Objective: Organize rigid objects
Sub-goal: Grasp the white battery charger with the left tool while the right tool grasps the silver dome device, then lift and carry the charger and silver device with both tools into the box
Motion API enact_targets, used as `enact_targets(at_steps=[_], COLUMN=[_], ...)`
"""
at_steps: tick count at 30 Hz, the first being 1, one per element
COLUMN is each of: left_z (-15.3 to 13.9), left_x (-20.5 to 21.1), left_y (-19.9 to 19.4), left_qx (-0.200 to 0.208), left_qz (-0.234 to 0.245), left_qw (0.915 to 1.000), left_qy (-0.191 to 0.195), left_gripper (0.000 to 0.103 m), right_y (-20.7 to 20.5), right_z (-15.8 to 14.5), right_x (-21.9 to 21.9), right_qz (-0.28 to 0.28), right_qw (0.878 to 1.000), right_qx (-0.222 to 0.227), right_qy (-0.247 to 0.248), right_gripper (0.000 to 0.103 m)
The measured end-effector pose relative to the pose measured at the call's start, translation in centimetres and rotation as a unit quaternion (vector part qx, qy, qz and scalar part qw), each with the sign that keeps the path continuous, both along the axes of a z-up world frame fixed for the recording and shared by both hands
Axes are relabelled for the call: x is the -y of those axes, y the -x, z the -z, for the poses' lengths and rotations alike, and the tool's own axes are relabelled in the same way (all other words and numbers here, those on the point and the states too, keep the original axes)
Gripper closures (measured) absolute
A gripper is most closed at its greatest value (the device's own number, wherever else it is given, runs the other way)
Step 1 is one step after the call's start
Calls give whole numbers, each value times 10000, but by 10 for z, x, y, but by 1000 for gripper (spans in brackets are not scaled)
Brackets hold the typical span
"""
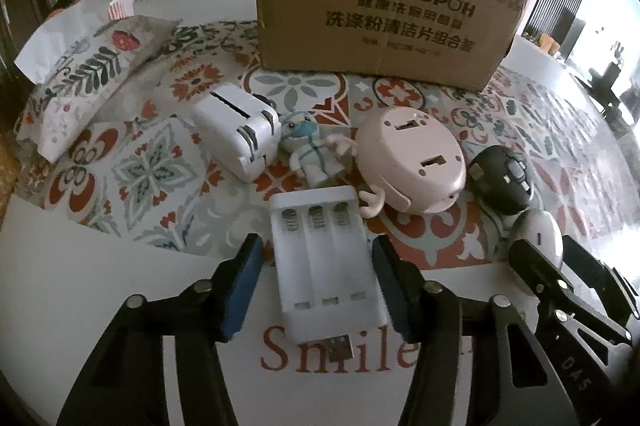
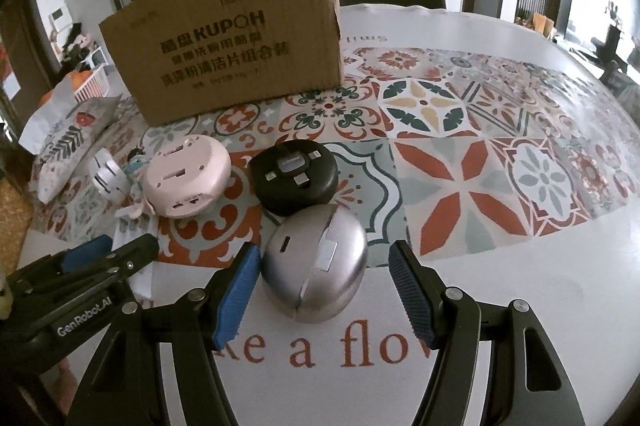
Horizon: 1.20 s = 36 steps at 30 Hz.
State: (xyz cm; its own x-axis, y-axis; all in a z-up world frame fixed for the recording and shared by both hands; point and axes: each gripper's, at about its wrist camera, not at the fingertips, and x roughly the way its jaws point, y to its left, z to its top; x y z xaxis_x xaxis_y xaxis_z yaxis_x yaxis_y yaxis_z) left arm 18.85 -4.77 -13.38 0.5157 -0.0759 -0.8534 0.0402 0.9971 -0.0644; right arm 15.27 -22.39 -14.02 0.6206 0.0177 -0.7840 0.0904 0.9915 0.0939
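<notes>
**A:** Why both tools so low?

**B:** I have the left gripper (image 1: 318, 284) astride the white battery charger (image 1: 326, 266), jaws narrowed beside it, not visibly pressing. The right gripper (image 2: 324, 290) straddles the silver egg-shaped case (image 2: 316, 266), jaws wider, one pad beside it.

**A:** And the cardboard box (image 2: 224, 38)?

**B:** It stands behind the clutter on the tabletop (image 2: 520, 286), probably their destination.

A glossy printed table cover (image 2: 500, 186) is seen catching window glare at the far right. Matt brown corrugated cardboard is shown by the box (image 1: 380, 6). The battery holder (image 1: 324, 266) is made of smooth white plastic, with metal springs. A brushed, silvery sheen is carried by the round case (image 2: 316, 270); ribbed blue pads (image 2: 236, 294) look rubbery.
</notes>
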Motion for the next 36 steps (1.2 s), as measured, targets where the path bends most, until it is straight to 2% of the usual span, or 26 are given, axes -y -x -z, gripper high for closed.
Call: enact_targets(at_steps=[8,11,20,36], left_z=[1,1,-4,-45], left_x=[-3,-4,-9,-21], left_y=[2,4,16,32], left_qx=[77,84,114,866], left_qz=[57,73,132,223], left_qw=[10000,9999,9998,9960], left_qy=[1,10,110,76], left_gripper=[53,53,53,55], right_y=[-3,-2,4,21], right_z=[8,8,2,-42], right_x=[-1,-2,-5,-24], right_qz=[3,-24,-101,-366], right_qw=[10000,10000,9999,9978], right_qx=[-87,-45,23,539], right_qy=[-33,-9,-41,135], right_gripper=[36,46,46,46])
